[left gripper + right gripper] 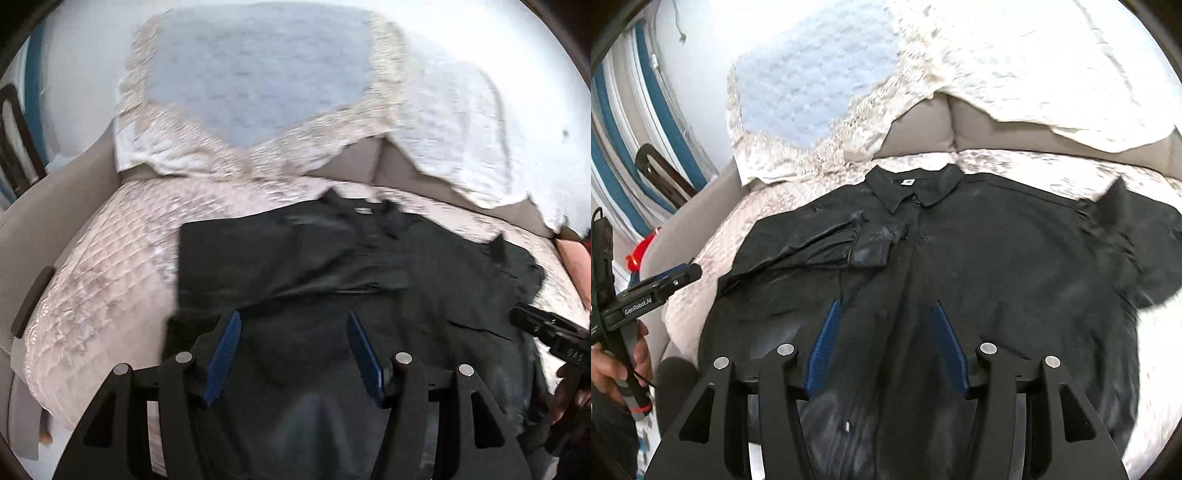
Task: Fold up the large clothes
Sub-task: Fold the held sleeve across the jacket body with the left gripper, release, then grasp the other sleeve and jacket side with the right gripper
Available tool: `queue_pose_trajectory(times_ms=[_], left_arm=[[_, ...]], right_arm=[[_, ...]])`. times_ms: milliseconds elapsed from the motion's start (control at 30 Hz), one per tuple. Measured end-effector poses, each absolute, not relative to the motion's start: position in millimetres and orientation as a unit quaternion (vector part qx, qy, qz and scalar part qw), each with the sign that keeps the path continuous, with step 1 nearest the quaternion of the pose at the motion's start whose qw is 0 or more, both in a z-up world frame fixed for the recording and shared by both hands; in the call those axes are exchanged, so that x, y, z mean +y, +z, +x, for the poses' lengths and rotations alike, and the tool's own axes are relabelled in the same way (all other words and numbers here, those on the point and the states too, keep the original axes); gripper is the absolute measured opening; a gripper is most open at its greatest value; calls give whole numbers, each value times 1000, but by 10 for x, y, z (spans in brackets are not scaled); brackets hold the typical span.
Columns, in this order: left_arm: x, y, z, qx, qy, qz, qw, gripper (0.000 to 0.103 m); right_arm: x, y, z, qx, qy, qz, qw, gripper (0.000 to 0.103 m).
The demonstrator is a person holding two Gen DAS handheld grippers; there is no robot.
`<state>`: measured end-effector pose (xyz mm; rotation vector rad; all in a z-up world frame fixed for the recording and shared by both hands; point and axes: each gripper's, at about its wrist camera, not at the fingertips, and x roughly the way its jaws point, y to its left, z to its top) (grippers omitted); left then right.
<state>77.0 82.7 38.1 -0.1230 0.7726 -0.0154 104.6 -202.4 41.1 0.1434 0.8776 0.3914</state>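
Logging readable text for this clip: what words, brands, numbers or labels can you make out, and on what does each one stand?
"GenRobot.AI": white print on the side of the left gripper, seen from the right wrist view.
Pale characters on the right gripper body, in the left wrist view: blurred, unreadable.
White neck tag inside the black shirt collar: too small, no text legible.
Nothing else reads.

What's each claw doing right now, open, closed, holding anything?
Left claw: open, holding nothing, above the black shirt.
Right claw: open, holding nothing, over the shirt's front.
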Motion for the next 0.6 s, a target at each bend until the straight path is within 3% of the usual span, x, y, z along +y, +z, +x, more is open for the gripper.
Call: queue_pose_trajectory(times_ms=[533,600], left_arm=[[-95,510,558,367,-71,-26,927,65],[-135,477,595,370,-70,-21,926,66]], right_arm=[[-2775,612,537,405,106,87,904,54],[-2890,597,563,403,95,95,905,61]])
